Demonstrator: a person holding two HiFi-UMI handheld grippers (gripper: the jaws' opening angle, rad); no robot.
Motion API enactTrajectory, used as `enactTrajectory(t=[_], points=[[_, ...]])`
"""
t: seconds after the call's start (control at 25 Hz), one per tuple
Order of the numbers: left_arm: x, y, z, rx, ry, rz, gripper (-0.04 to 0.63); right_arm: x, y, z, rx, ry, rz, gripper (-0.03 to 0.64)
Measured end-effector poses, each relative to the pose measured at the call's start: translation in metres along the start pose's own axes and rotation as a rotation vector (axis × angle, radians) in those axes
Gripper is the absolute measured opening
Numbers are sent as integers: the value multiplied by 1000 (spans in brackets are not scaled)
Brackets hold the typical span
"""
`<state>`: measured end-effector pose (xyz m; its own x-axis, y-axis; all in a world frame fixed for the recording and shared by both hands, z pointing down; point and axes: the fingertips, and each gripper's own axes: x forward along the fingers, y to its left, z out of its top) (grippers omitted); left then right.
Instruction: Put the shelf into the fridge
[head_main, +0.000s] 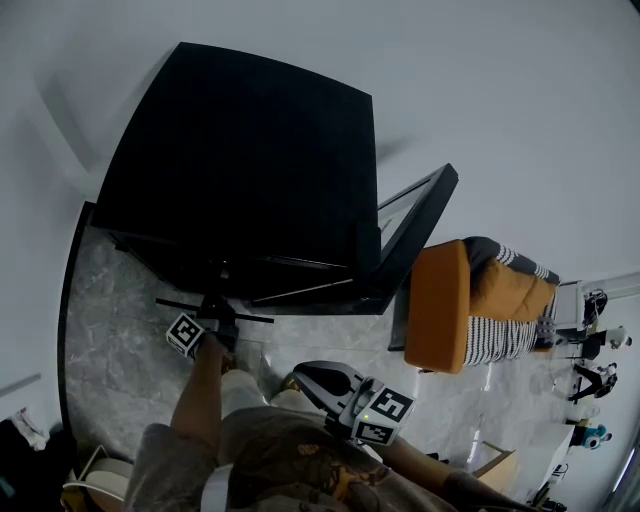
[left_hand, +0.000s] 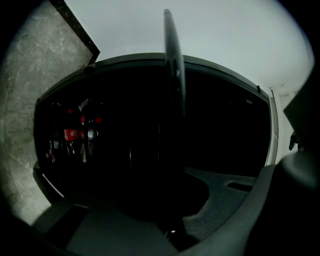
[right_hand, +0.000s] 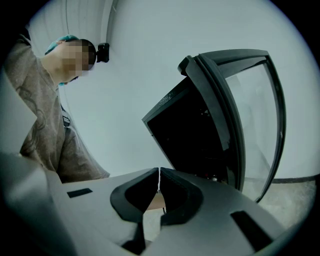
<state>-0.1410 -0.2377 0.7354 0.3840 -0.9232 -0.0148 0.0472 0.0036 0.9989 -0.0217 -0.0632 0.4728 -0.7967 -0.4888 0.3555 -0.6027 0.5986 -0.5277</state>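
The left gripper (head_main: 216, 310) has its jaws clenched on the near edge of the shelf (left_hand: 174, 65). In the left gripper view the shelf shows edge-on, as a thin dark plate running away from the jaws toward the fridge (head_main: 240, 170). In the head view it is a thin black line just in front of the fridge's open front. Whether its far edge is already inside cannot be told. Deep in the dark fridge, at the left, stand red-labelled bottles (left_hand: 75, 133).

The right gripper (right_hand: 159, 176) has its jaws pressed together with nothing between them. It hangs nearer the person, to the right of the left gripper and well apart from the shelf.

The fridge's glass door (head_main: 415, 235) stands swung open to the right. Right of the door is an orange sofa (head_main: 440, 305) with a striped cushion (head_main: 510, 300). The fridge stands on a grey marble floor (head_main: 120, 320).
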Motion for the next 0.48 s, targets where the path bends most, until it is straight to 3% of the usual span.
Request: enactTrajectory(t=[0.48], points=[[12, 3, 5, 19, 0, 5, 15, 4, 4, -3, 6, 7, 13, 23]])
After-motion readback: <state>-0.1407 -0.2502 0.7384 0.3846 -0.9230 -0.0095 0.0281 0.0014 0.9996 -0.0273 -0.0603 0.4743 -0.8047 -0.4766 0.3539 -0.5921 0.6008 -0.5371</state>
